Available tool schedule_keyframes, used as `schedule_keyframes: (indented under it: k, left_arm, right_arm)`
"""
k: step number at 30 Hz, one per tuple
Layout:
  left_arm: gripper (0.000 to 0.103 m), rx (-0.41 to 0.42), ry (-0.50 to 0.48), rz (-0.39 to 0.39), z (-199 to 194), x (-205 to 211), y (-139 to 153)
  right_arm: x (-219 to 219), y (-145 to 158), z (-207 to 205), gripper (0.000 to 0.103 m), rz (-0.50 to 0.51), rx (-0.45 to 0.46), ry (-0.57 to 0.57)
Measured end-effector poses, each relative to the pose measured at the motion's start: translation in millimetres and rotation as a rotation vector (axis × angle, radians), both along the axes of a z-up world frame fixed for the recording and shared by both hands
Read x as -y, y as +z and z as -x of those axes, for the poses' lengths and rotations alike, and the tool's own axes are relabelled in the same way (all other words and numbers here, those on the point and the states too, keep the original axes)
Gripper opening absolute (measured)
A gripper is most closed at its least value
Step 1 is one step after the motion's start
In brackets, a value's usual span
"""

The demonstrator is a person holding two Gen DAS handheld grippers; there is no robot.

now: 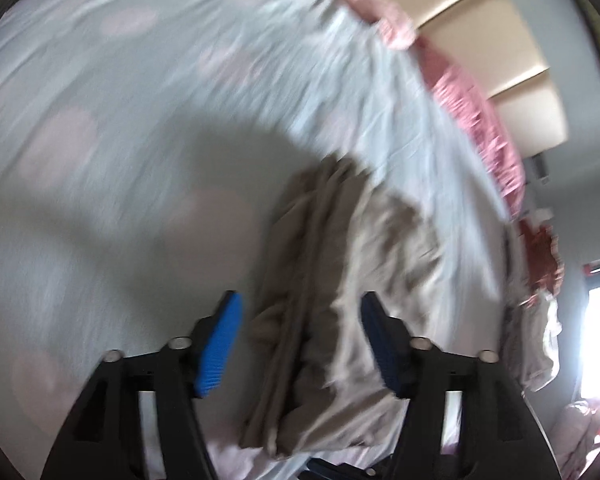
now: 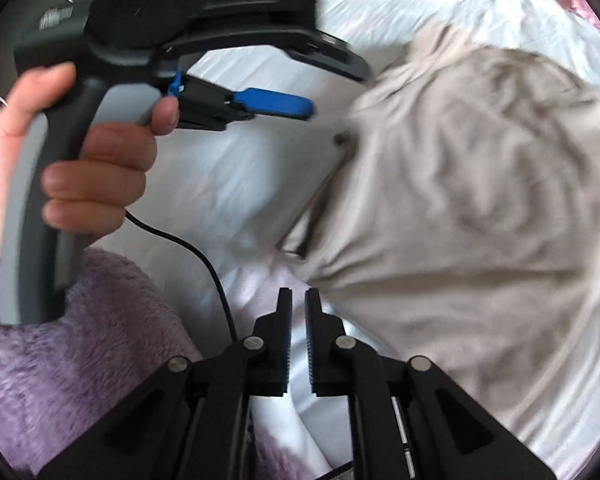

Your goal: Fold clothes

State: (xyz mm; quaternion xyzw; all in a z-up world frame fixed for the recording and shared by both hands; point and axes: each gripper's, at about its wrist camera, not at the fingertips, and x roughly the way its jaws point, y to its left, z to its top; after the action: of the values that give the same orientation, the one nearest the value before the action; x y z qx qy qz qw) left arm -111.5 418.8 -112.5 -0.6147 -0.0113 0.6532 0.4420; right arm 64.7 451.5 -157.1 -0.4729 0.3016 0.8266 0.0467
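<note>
A crumpled beige garment (image 1: 340,260) lies on the pale bed sheet (image 1: 120,140) with faint pink dots. My left gripper (image 1: 300,340) hangs just above the garment's near end, its jaws wide open; the blue pads (image 1: 220,344) stand on either side of a bunched fold and touch nothing. In the right wrist view the garment (image 2: 460,200) spreads to the right, its creases running to a corner just beyond my right gripper (image 2: 298,300). Those jaws stand a narrow slit apart, with only white sheet showing between them. The pictures are blurred.
A hand (image 2: 100,168) in a fuzzy purple sleeve (image 2: 80,360) holds the left gripper's handle at the upper left, blue pad (image 2: 276,104) pointing right. A black cable (image 2: 204,256) trails over the sheet. A pink ruffled edge (image 1: 480,120) borders the bed beside a cream wall.
</note>
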Motion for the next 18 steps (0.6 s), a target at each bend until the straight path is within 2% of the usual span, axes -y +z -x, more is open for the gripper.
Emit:
schedule_keyframes:
  k: [1, 5, 7, 8, 9, 12, 15, 18]
  left_arm:
    - [0.070, 0.003, -0.005, -0.023, -2, 0, 3]
    - [0.070, 0.001, -0.064, 0.029, -12, -8, -5]
    - [0.068, -0.008, -0.088, 0.086, -16, -12, -13]
    - [0.060, -0.013, -0.096, 0.121, -16, -14, -18]
    - [0.057, -0.028, -0.088, 0.181, -16, -14, -26]
    - [0.056, -0.036, -0.047, 0.277, -8, -9, -43]
    - [0.053, -0.013, -0.026, 0.275, -3, -5, -48]
    - [0.053, -0.052, -0.033, 0.292, -6, -5, -46]
  right_arm:
    - [-3, 5, -6, 0.009, -0.004, -0.008, -0.013]
    - [-23, 21, -38, 0.009, -0.001, -0.045, -0.116]
    - [-31, 22, -49, 0.009, -0.001, -0.045, -0.164]
    - [-34, 21, -55, 0.009, 0.001, -0.040, -0.188]
    - [-38, 21, -60, 0.009, 0.003, -0.035, -0.213]
    - [-50, 19, -75, 0.009, 0.018, -0.028, -0.271]
    - [-57, 17, -85, 0.009, 0.033, -0.029, -0.307]
    - [-65, 11, -95, 0.009, 0.044, -0.021, -0.334]
